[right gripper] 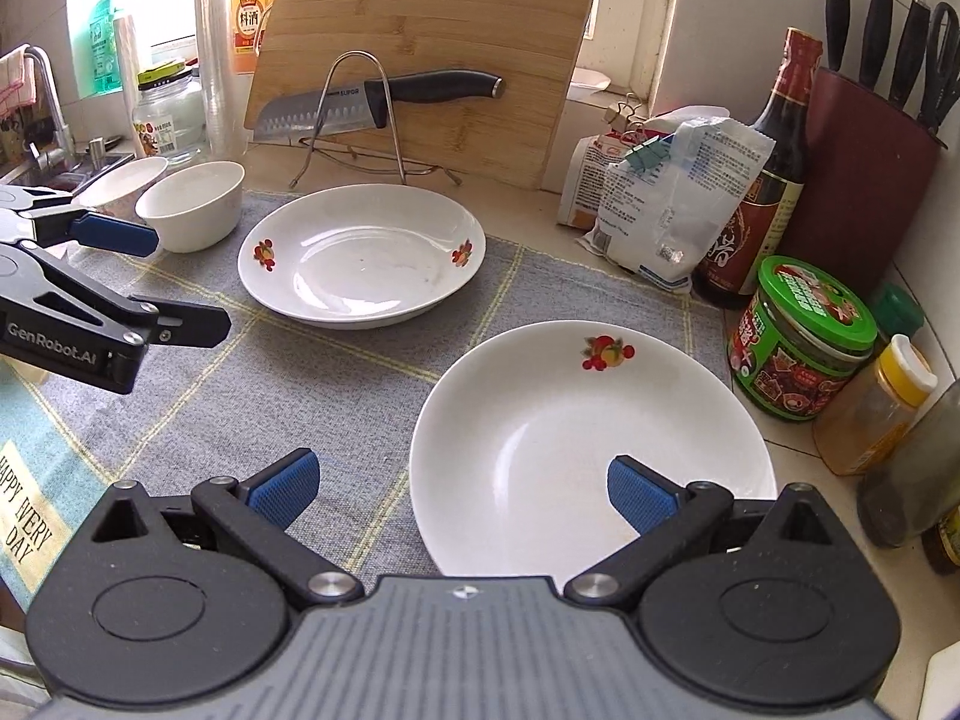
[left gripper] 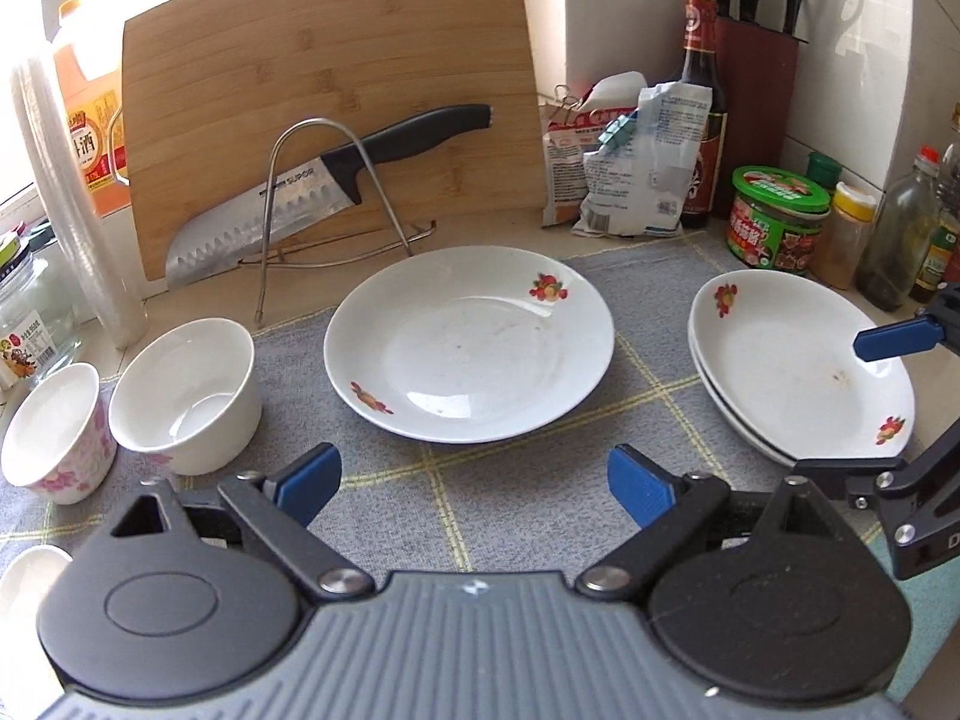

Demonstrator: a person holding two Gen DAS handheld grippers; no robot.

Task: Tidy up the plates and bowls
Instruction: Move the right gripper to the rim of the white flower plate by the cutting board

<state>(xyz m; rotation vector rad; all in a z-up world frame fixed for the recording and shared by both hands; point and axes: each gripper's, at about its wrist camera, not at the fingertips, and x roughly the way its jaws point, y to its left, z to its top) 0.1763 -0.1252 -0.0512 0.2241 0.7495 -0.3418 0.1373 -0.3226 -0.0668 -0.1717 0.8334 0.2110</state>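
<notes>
I see one white fruit-print plate (left gripper: 469,343) lying alone mid-mat. To its right, two more sit stacked (left gripper: 801,363). Left of it stand a plain white bowl (left gripper: 187,396) and a pink-flowered bowl (left gripper: 57,432), upright.

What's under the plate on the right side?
Another white plate sits right under the top plate; only its edge peeks out. Both rest on the gray mat. The lower plate's inside is hidden.

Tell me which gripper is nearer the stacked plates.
Right. The right gripper straddles the near rim of the stacked plates; the left gripper faces the single plate, farther left.
</notes>
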